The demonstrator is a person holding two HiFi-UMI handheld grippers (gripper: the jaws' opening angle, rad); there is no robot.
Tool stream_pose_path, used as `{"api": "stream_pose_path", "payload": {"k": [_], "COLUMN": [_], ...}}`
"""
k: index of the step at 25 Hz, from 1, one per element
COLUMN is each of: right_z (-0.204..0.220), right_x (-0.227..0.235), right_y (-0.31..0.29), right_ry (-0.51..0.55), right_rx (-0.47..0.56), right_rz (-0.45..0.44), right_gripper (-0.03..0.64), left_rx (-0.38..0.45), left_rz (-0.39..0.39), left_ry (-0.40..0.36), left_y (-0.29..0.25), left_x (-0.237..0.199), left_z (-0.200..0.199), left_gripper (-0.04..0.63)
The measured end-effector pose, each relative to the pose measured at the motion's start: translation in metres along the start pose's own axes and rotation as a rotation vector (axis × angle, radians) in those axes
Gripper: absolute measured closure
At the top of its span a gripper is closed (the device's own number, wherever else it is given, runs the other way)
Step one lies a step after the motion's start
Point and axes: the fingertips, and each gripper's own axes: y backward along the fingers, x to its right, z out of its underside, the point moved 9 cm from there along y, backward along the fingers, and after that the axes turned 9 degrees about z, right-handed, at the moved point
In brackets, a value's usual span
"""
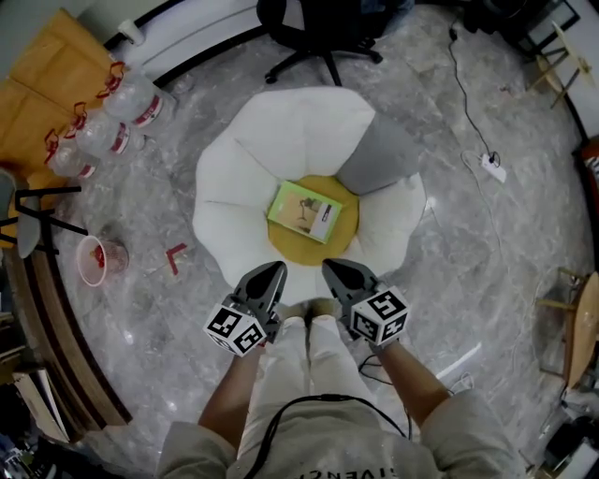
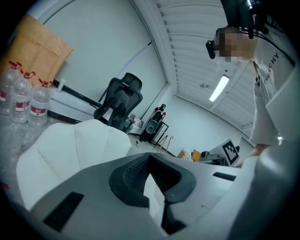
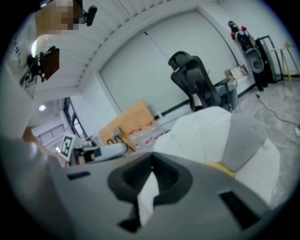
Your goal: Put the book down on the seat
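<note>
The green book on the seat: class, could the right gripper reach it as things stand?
Probably yes. The book lies uncovered just ahead of the right gripper, with nothing between them; the grey cushion sits aside. The gripper's shut jaws would need opening first.

Print on book [image 1: 304, 211] cover illegible; office chair [image 1: 316, 28] cut by top edge
</note>
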Motion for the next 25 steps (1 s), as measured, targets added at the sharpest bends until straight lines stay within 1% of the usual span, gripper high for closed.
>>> {"api": "stream_pose_path", "payload": {"k": [4,10,16,19,25], "right_z": [-0.011,-0.031,-0.050,-0.060,-0.075], "right_x": [-0.011,-0.028,-0.045,-0.057,-0.077], "right_y": [0.010,0.028,0.043,0.049,0.062], "right_ry": [0.003,0.006,0.019,0.036,0.057], "right_rx": [-0.005,0.012,0.043,0.046,0.070], "right_rz": [0.004,-0.005,-0.026,-0.047,-0.070], "right_gripper": [0.603,0.603,0.603,0.603,0.603], "left_rx": [0.004,-0.009,0.009,0.010,0.056], "left_rz": [0.027,0.068,0.063,0.047,0.014], "left_ry": [-0.028,-0.044,-0.061,-0.089,-0.092], "left_y": [-0.006,-0.004,0.007,0.015,0.031], "left_x": [0.008,0.024,0.040,0.045,0.048], "left_z": [-0.024,-0.049,-0.071,-0.082,-0.094], "left_gripper": [0.574,0.574,0.574,0.574,0.574]}}
